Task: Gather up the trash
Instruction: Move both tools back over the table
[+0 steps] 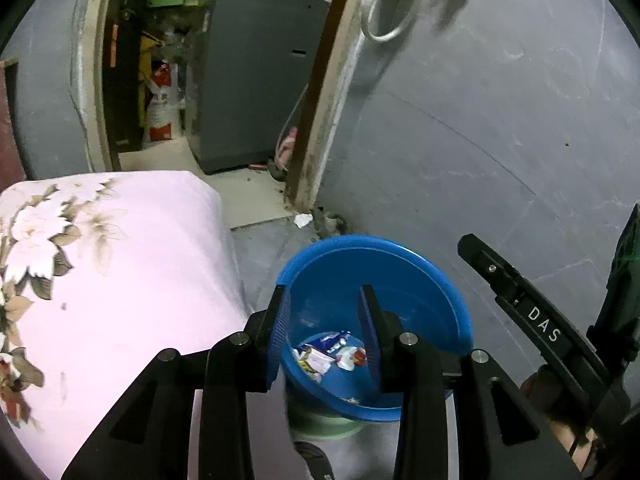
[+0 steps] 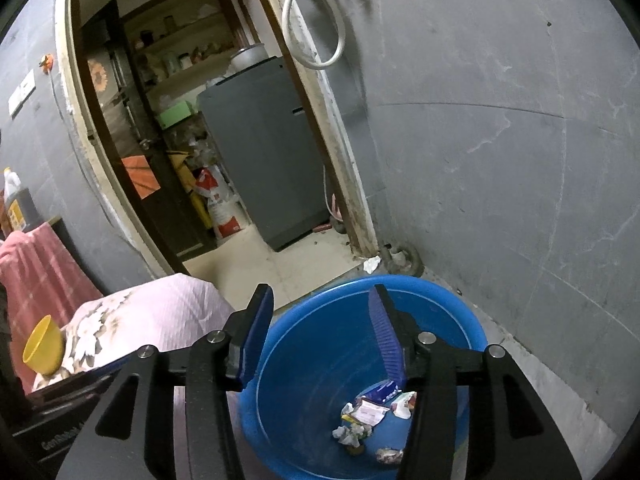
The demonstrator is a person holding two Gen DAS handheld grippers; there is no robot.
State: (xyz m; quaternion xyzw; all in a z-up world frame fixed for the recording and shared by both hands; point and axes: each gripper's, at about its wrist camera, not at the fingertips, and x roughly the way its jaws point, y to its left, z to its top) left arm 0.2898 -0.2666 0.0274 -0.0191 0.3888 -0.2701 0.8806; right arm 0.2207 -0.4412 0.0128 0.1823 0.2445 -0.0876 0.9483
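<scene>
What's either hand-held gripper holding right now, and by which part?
Nothing. Left hand-held gripper and right hand-held gripper are both open and empty over the blue bucket; the wrappers lie inside.

Grey plastered wall [image 2: 500, 152], scuffed and streaked, on the right. Open doorway with worn wooden frame [image 2: 344, 184] into a back room. Dark grey appliance [image 2: 260, 152] just inside, metal pot [image 2: 248, 56] on top. Shelves [image 2: 180, 60] with jars behind, red-and-white sack [image 2: 220, 204] on pale floor tiles [image 2: 280, 264]. White hose [image 2: 316, 36] looped on the wall beside the frame. Pink floral bedding [image 1: 120, 280] at left. Grey floor [image 2: 532, 364] along the wall. Dim, cool light.
</scene>
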